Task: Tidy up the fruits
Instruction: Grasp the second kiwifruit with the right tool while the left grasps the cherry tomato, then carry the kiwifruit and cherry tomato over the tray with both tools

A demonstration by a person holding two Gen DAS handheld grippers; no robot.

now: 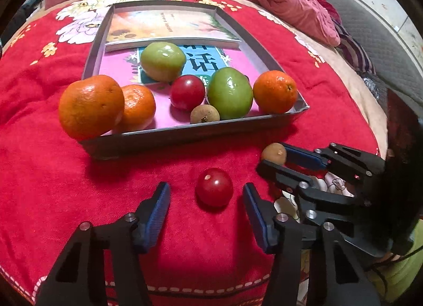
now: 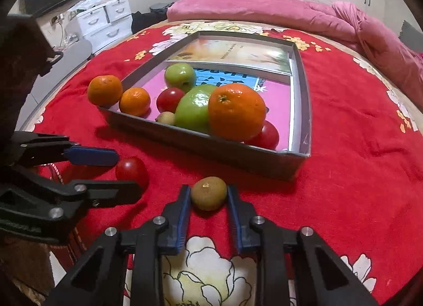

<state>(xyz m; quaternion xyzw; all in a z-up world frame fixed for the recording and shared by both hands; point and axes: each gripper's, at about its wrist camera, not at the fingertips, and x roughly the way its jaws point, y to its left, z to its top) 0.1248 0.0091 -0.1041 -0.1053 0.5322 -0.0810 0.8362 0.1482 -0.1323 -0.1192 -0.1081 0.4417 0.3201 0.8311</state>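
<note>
Blue-padded black left gripper (image 1: 206, 195) straddles a small round red fruit (image 1: 214, 186) on the red floral blanket (image 1: 53, 174), its jaws apart with a gap on each side of the fruit. Beside it, the matching right gripper (image 2: 208, 195) is clamped on a small brown-green kiwi-like fruit (image 2: 208, 193), pads pressing both sides. Just beyond both sits the shallow grey cardboard tray (image 1: 185, 133), holding oranges, two green apples, red fruits and another small brown fruit. One large orange (image 1: 91, 106) rests outside the tray's left corner.
</note>
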